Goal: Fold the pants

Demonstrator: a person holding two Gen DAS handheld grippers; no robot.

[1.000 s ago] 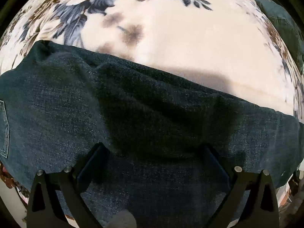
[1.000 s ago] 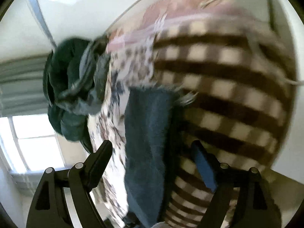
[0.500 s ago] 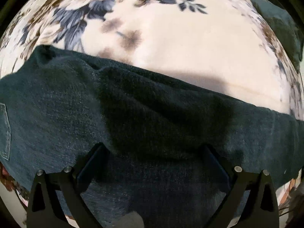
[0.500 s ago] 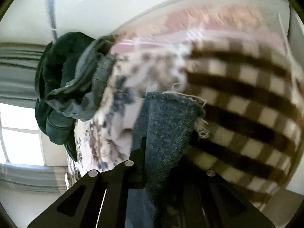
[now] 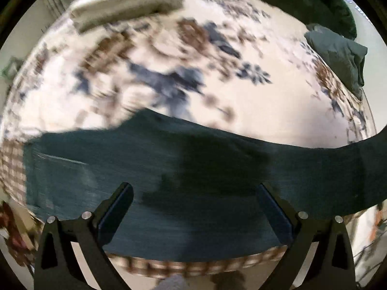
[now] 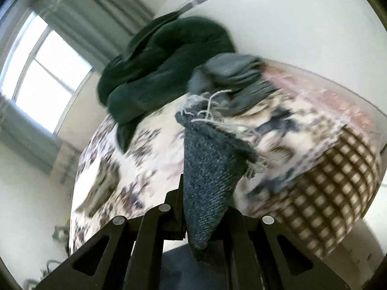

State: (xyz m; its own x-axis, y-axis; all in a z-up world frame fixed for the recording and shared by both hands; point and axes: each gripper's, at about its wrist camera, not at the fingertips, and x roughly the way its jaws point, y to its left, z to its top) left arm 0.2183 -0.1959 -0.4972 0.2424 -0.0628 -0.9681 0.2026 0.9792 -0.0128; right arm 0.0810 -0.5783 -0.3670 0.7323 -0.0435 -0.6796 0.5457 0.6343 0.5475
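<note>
Dark blue denim pants (image 5: 193, 169) lie stretched across the near edge of a floral bedspread (image 5: 241, 101), waist and back pocket at the left. My left gripper (image 5: 193, 207) is open and empty, hovering above the middle of the pants. My right gripper (image 6: 205, 207) is shut on the frayed hem of a pant leg (image 6: 210, 159), which sticks up between its jaws. In the left wrist view that leg rises off the bed at the far right (image 5: 372, 149).
A heap of dark green and grey clothes (image 6: 169, 67) lies at the far side of the bed, also in the left wrist view (image 5: 336, 48). A folded pale cloth (image 5: 125, 4) lies at the far left. A checked blanket (image 6: 338, 198) hangs over the bed's edge. A window (image 6: 48, 72) is behind.
My right gripper closed on the pant leg's hem and lifted it off the bed. My left gripper rose and pulled back from the pants, staying open.
</note>
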